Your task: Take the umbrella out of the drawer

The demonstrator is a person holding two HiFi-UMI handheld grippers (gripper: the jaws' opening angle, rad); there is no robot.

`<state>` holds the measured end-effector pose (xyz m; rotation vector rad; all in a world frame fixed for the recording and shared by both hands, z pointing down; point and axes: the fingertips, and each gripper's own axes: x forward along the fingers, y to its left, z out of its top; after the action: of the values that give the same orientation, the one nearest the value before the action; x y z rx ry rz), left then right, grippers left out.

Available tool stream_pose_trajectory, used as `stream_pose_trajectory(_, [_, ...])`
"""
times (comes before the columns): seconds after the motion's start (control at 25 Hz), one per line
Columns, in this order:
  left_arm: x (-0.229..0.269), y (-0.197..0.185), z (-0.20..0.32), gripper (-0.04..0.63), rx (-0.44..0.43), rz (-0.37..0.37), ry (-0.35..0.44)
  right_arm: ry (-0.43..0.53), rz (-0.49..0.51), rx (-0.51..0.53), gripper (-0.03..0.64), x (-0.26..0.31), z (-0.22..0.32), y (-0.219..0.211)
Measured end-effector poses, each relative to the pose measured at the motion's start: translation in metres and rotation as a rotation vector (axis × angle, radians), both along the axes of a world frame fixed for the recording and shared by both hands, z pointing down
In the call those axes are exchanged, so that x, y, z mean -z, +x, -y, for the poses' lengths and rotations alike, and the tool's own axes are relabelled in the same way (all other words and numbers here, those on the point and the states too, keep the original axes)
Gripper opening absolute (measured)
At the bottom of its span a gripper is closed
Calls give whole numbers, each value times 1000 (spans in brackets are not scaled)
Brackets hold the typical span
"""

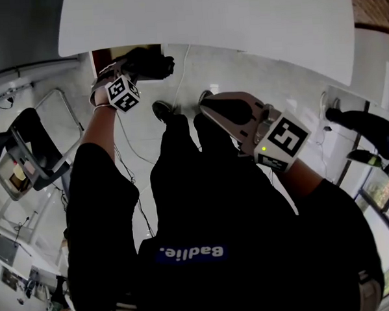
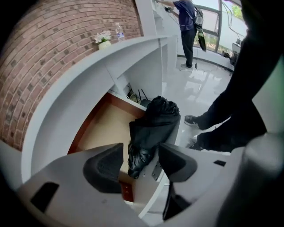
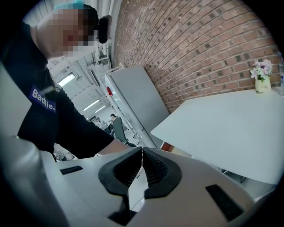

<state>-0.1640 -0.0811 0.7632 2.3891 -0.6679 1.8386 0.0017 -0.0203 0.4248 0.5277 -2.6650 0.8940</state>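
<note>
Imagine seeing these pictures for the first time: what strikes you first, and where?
A crumpled black umbrella lies in the open drawer under the curved white desk. The left gripper points down at it, its fingers opening, with the umbrella framed between them but not gripped. Behind the desk stands a red brick wall.

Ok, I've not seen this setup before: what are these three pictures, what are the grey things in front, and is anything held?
A person in black holds a two-jaw tool in each hand. One picture looks down from a camera on their head; the other two come from cameras riding on the tools. The left tool hangs over an open drawer under a white counter; its jaws are opening, and the folded black umbrella in the drawer shows between them, not gripped. The right tool is shut and empty. A small flower pot stands on the counter.
</note>
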Motion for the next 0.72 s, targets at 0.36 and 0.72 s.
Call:
stream_pose_trajectory(0.36, [-53,-2,11,250,-156,121,-48,-28,-46,-29,31,-29,-1,20])
stream_pose_trajectory(0.72, [-77,9,10,264,-351,158,-123,-56,-72,-46,31,-49,-4,33])
